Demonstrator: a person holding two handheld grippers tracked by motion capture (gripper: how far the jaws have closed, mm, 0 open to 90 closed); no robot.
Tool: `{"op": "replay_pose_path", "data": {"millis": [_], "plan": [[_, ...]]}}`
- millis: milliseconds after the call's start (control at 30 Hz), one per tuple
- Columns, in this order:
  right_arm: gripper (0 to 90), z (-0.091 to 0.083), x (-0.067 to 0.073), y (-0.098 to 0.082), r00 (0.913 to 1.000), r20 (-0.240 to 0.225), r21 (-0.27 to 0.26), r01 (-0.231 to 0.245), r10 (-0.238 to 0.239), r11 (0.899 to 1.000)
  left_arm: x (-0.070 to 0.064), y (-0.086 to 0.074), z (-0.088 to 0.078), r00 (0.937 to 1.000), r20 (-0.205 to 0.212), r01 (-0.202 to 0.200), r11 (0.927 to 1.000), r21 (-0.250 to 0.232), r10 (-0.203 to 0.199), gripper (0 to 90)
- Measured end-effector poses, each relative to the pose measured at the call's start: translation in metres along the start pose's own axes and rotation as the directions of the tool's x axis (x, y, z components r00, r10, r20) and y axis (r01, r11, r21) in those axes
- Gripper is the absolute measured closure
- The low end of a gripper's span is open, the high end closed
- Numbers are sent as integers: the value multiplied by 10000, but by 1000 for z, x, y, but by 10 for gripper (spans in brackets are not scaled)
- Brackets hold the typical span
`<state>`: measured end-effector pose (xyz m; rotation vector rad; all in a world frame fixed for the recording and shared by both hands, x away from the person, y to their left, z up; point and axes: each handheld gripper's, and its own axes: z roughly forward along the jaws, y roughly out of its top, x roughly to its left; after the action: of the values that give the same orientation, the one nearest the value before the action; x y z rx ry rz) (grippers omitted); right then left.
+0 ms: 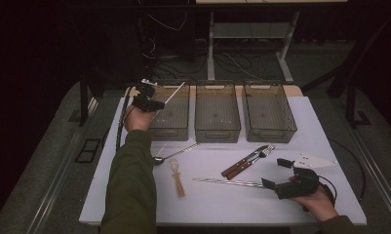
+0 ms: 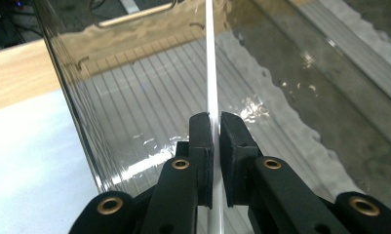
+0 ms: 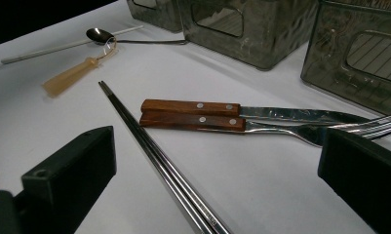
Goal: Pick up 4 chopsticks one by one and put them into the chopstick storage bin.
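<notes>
left gripper (image 1: pixel 151 100), upper left of the high view, is clamped on a thin white stick (image 1: pixel 174 92), which slants up and right over the leftmost bin (image 1: pixel 172 127); in the left gripper view the stick (image 2: pixel 212 63) runs straight up between the black pads (image 2: pixel 201 141), held near its lower part, above the bin's ribbed floor. judged light, stiff and smooth, so liable to pivot or slip in a narrow pinch; a hold nearer mid-length would steady it. right gripper (image 1: pixel 281 176), lower right, stands wide open and empty over the white table (image 1: pixel 217 204), beside metal chopsticks (image 3: pixel 159 161), with a wooden-handled knife (image 3: pixel 242 111) and fork (image 3: pixel 281 127) beyond.
</notes>
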<state>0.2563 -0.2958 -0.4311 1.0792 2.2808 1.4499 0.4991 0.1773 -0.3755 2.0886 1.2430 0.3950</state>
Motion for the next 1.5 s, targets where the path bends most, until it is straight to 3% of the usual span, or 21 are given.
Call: {"op": "replay_pose_path", "data": {"millis": [333, 533, 633, 933, 1100, 1367, 1500], "plan": [[8, 0, 0, 0, 10000, -23, 1, 8, -8, 10000, -5, -4, 14, 9998, -142, 137, 9959, 895, -125, 840], [8, 0, 0, 0, 10000, -35, -15, 4, -4, 10000, -6, -4, 17, 10000, -94, 12, 9947, 1026, -2, 829], [8, 0, 0, 0, 10000, -36, -14, 5, -5, 10000, -8, -2, 15, 9998, -169, -34, 9973, 735, 46, 701], [8, 0, 0, 0, 10000, -22, 4, 14, -14, 10000, -10, 0, 5, 9994, 234, -250, 9997, 40, 249, 476], [9, 0, 1, 0, 10000, -25, 7, 24, -24, 10000, -16, 2, -5, 9973, 601, -414, 9991, -8, 414, 339], [9, -1, 1, 0, 10000, -31, -25, 76, -76, 10000, -26, -2, -30, 9937, 711, -837, 9958, -364, 862, 163], [8, 0, 1, 0, 10000, -10, -22, 84, -84, 10000, -28, -10, -39, 9944, 647, -809, 9958, -436, 836, 91]]}}
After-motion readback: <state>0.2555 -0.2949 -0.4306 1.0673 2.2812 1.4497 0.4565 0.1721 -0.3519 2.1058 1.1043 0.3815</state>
